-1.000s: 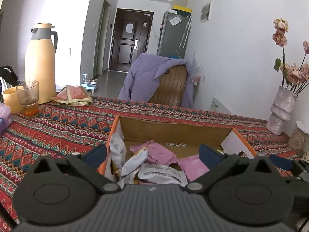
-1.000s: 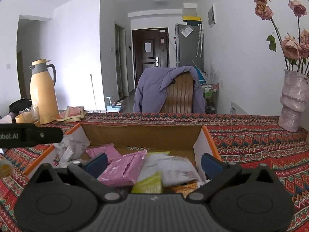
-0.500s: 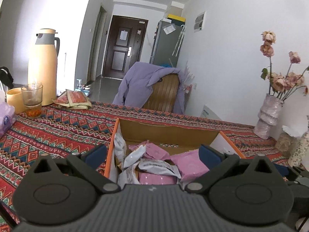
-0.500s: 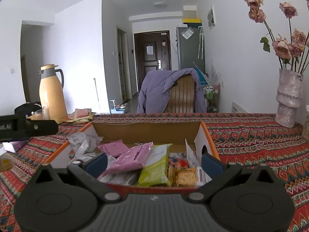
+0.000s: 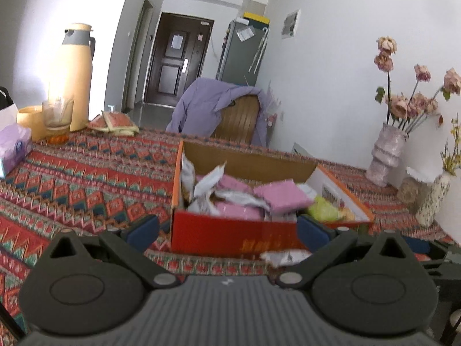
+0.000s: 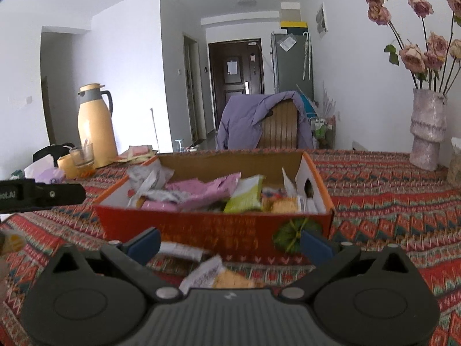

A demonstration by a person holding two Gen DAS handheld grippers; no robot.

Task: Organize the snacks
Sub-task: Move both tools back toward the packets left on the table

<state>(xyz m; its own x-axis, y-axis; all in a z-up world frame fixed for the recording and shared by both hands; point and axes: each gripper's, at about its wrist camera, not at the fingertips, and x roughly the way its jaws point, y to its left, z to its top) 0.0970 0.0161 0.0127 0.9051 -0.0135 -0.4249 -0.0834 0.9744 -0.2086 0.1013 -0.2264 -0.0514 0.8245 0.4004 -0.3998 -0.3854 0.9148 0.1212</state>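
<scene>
An orange cardboard box (image 5: pixel 230 232) (image 6: pixel 213 230) stands on the patterned tablecloth, packed with snack packets: pink ones (image 5: pixel 283 196) (image 6: pixel 201 190), a green one (image 6: pixel 245 194) and white ones (image 5: pixel 207 184). My left gripper (image 5: pixel 227 227) is open in front of the box's near wall, holding nothing. My right gripper (image 6: pixel 230 242) is open too, just short of the same wall. Loose packets (image 6: pixel 219 274) lie on the cloth between the right fingers, and a white packet (image 5: pixel 283 256) lies below the box front. The left gripper's body (image 6: pixel 40 196) shows at the left edge.
A yellow thermos (image 5: pixel 72 77) (image 6: pixel 96 124), a glass (image 5: pixel 57 115) and a tissue pack (image 5: pixel 13 147) stand at the back left. A vase of dried roses (image 5: pixel 389 155) (image 6: pixel 428 132) is at the right. A chair with a purple jacket (image 6: pixel 265 124) is behind the table.
Both grippers have pulled back from above the box toward me and dropped lower. The box's orange front wall and loose packets in front of it have come into view.
</scene>
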